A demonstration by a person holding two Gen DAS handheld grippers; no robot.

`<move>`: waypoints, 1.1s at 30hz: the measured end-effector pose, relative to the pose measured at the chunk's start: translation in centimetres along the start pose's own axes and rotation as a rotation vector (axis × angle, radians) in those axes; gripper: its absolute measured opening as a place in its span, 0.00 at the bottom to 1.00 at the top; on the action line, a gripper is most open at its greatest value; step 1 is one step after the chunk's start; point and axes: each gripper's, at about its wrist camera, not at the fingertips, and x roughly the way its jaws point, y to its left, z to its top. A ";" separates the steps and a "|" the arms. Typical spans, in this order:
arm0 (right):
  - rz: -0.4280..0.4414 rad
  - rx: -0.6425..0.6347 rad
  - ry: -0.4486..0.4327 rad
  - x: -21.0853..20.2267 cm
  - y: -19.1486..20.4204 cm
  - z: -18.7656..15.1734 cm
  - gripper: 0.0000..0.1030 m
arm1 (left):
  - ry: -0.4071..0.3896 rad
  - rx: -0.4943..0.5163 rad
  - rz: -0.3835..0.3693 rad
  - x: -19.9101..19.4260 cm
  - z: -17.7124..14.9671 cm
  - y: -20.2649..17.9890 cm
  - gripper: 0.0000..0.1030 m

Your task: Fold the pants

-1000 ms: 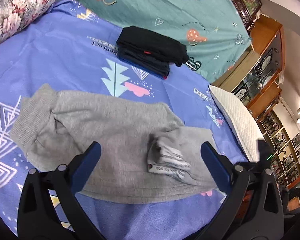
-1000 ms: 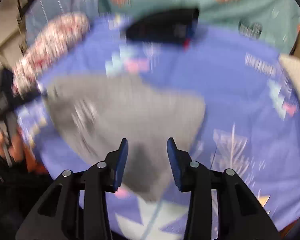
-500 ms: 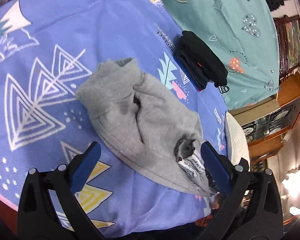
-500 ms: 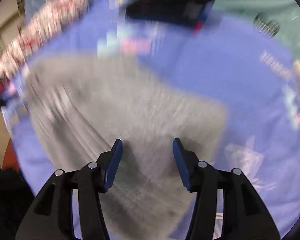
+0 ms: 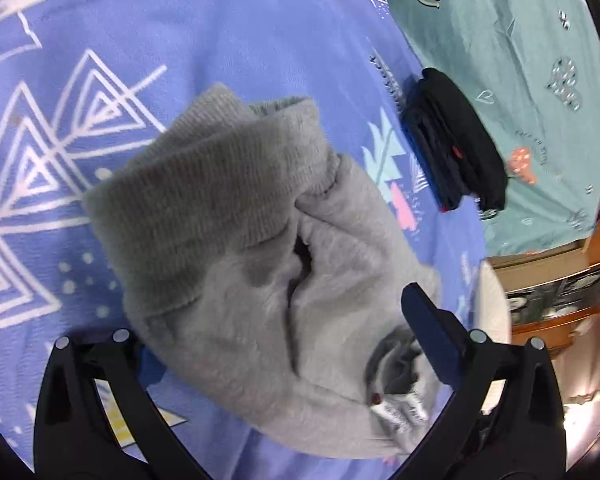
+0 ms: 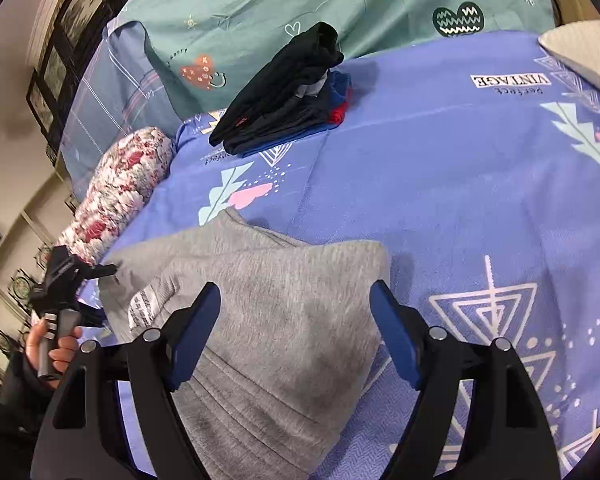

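Grey pants [image 5: 236, 264] between spread tools

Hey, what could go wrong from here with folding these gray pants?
The gray pants lie bunched with a deep crease, so a fold now may lock in wrinkles. Both the left gripper and right gripper are open over thick cloth and might pinch several layers. The ribbed cuff is curled up and could flop back.
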 end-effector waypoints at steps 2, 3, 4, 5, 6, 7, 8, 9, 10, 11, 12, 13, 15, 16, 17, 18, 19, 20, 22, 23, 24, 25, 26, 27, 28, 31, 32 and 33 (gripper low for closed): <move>0.006 0.004 0.014 0.4 -0.1 -0.1 0.79 | 0.006 0.009 -0.063 -0.4 -0.8 -0.1 0.97; 0.007 0.007 0.017 0.6 -0.1 0.1 0.79 | 0.004 -0.007 -0.083 -0.6 -1.2 0.1 0.90; 0.015 0.009 0.014 0.3 -0.2 0.1 0.79 | -0.003 -0.033 -0.098 -1.0 -1.6 0.6 0.80; 0.024 0.010 0.009 0.1 -0.2 0.2 0.79 | -0.019 -0.072 -0.116 -1.4 -1.9 1.3 0.77; 0.030 0.012 0.005 -0.1 -0.4 0.2 0.79 | -0.037 -0.100 -0.131 -1.7 -2.1 1.8 0.73; 0.034 0.013 0.006 0.0 -0.3 0.1 0.79 | -0.059 -0.143 -0.145 -1.9 -2.0 2.4 0.73; 0.036 0.013 0.011 0.2 -0.3 0.0 0.79 | -0.060 -0.161 -0.143 -1.7 -1.8 2.5 0.73; 0.039 0.014 0.016 0.3 -0.3 0.0 0.79 | -0.046 -0.160 -0.125 -1.2 -1.5 2.2 0.75; 0.040 0.014 0.020 0.3 -0.3 0.0 0.79 | -0.035 -0.141 -0.103 -0.5 -1.0 1.5 0.79; 0.042 0.014 0.023 0.3 -0.4 0.0 0.79 | -0.023 -0.112 -0.078 0.2 -0.6 0.8 0.81; 0.043 0.015 0.023 0.3 -0.4 -0.1 0.79 | -0.017 -0.102 -0.063 0.6 -0.4 0.4 0.82; 0.047 0.015 0.018 0.2 -0.4 -0.1 0.79 | -0.021 -0.107 -0.061 0.8 -0.4 0.2 0.81; 0.054 0.018 0.004 -0.2 -0.6 -0.1 0.79 | -0.057 -0.127 -0.071 0.4 -0.6 0.3 0.65; 0.058 0.021 -0.002 -0.3 -0.6 -0.1 0.79 | -0.095 -0.137 -0.042 -0.2 -1.0 0.5 0.36; 0.060 0.025 -0.006 -0.5 -0.7 -0.1 0.79 | -0.118 -0.137 -0.034 -0.7 -1.3 0.6 0.30; 0.064 0.029 -0.009 -0.5 -0.8 -0.1 0.79 | -0.135 -0.121 -0.034 -1.0 -1.6 0.4 0.29; 0.069 0.033 -0.011 -0.6 -0.9 0.0 0.79 | -0.155 -0.086 -0.029 -1.4 -1.9 -0.3 0.28; 0.074 0.038 -0.008 -0.6 -1.0 0.0 0.79 | -0.175 -0.032 -0.019 -1.9 -2.2 -1.4 0.27; 0.080 0.048 -0.001 -0.5 -1.2 0.0 0.79 | -0.215 0.107 -0.012 -3.1 -3.4 -4.4 0.23; 0.081 0.052 -0.002 -0.5 -1.3 0.1 0.79 | -0.232 0.197 -0.016 -3.7 -4.2 -6.5 0.21; 0.086 0.056 -0.008 -0.6 -1.4 0.1 0.79 | -0.238 0.271 -0.030 -4.1 -5.0 -8.3 0.19; 0.090 0.060 -0.014 -0.8 -1.4 0.1 0.79 | -0.232 0.371 -0.049 -4.4 -6.4 -10.9 0.19; 0.095 0.068 -0.025 -1.0 -1.6 0.1 0.79 | -0.215 0.448 -0.070 -4.4 -7.8 -13.0 0.19; 0.097 0.075 -0.032 -1.1 -1.7 0.1 0.79 | -0.185 0.520 -0.090 -4.1 -9.3 -14.9 0.19; 0.101 0.089 -0.042 -1.4 -2.0 0.2 0.79 | -0.122 0.597 -0.110 -3.2 -11.2 -17.0 0.19; 0.102 0.137 -0.078 -2.1 -2.9 0.2 0.79 | 0.087 0.745 -0.084 1.6 -16.2 -20.1 0.28; 0.095 0.158 -0.083 -2.3 -3.3 0.2 0.79 | 0.180 0.815 -0.020 4.1 -17.7 -20.7 0.29; 0.091 0.173 -0.078 -2.3 -3.6 0.2 0.81 | 0.238 0.866 0.040 5.9 -18.7 -20.8 0.31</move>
